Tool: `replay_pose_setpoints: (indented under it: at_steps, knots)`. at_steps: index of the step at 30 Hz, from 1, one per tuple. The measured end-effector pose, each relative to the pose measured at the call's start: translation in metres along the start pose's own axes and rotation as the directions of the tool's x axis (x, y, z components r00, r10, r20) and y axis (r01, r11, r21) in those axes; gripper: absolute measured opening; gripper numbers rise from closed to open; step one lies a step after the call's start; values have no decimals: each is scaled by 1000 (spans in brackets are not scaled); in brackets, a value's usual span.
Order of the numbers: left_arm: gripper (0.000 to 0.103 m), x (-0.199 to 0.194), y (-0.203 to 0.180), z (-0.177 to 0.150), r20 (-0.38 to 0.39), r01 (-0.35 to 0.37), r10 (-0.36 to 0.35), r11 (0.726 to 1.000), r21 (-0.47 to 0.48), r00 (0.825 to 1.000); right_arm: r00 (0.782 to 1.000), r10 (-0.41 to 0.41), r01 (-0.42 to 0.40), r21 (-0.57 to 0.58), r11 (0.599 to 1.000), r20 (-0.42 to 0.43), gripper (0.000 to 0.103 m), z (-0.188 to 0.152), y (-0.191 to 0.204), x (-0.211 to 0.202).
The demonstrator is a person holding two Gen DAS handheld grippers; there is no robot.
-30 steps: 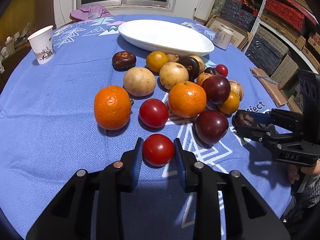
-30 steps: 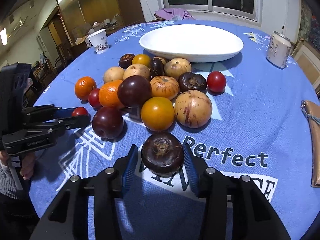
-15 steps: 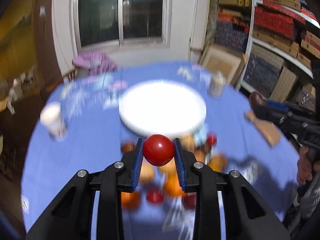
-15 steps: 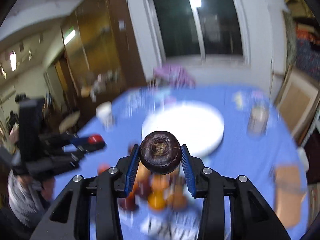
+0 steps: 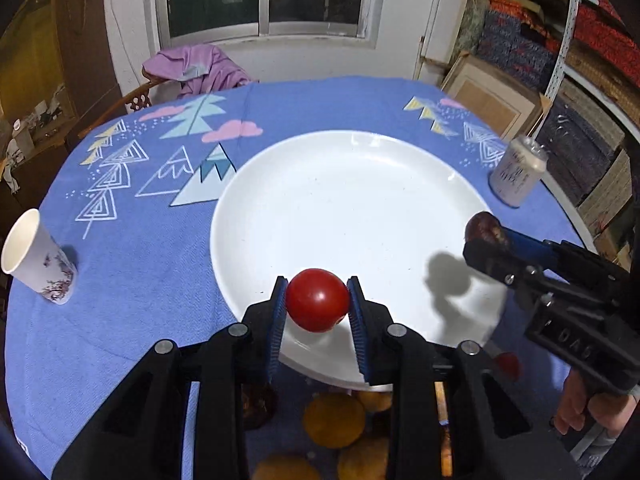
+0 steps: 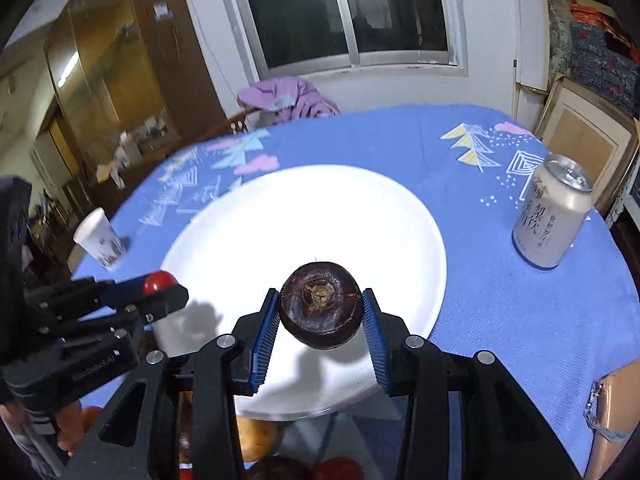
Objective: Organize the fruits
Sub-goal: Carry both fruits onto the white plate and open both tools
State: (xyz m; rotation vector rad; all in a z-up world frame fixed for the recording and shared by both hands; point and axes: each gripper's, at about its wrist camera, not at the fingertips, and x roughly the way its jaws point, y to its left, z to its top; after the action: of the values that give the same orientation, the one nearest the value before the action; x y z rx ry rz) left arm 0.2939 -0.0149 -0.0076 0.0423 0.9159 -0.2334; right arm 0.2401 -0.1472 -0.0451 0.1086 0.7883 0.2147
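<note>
The left claw (image 5: 317, 304) is clamped on a red tomato (image 5: 317, 299), up in the air over the white plate (image 5: 352, 200) at its 6 o'clock edge; the right claw (image 6: 320, 312) squeezes a dark brown fruit (image 6: 320, 304) over the plate too; a can (image 6: 554, 216) stands on the worktop (image 6: 520, 320) at 3 o'clock.

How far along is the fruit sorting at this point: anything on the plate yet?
Nothing is on the white plate yet. In hand: the left gripper holds a red tomato over the plate's near edge, and the right gripper holds a dark brown fruit above it, both unreleased. Left: setting these down, then moving the fruit pile lying below the plate's near edge.
</note>
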Motion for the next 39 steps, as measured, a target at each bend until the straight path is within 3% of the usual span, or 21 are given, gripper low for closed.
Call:
replay_pose_setpoints:
  at_steps: [7,8,12,17,19,21,23,27,30,35,39]
  knots:
    - [30,24,6,-7,-63,13,-14,1000,-6,998,998,-31,28,-47,998,-55,43,-14,13,21]
    - [30,25,7,-7,-69,14,-15,1000,-5,997,998,-37,34,-53,998,-55,46,-15,14,21]
    - [41,17,5,-7,-48,15,-15,1000,-9,999,999,-36,34,-47,998,-40,49,-14,10,14]
    - [43,-8,2,-3,-2,14,-14,1000,-2,1000,999,11,-11,-1,1000,35,49,-6,3,-19]
    - [55,-30,7,-3,45,1,0,1000,-15,999,996,37,-38,16,999,77,50,-3,2,-39]
    - [78,-52,15,-8,97,-24,27,999,-35,995,989,67,-72,29,997,131,62,-3,1,-65]
    - [86,-77,24,-22,156,-49,57,997,-57,986,980,76,-85,39,996,182,70,-7,1,-86]
    - [86,-102,41,-71,166,-57,70,995,-85,984,966,91,-113,79,990,243,70,-34,-8,-115]
    - [86,-107,47,-106,153,-66,79,994,-86,985,964,110,-140,114,984,241,71,-61,-17,-122]
    - [86,-112,55,-170,116,-88,93,995,-51,989,971,81,-117,153,981,223,73,-102,-28,-127]
    - [86,-109,48,-183,100,-82,84,996,-24,991,977,76,-110,168,980,199,76,-113,-28,-120]
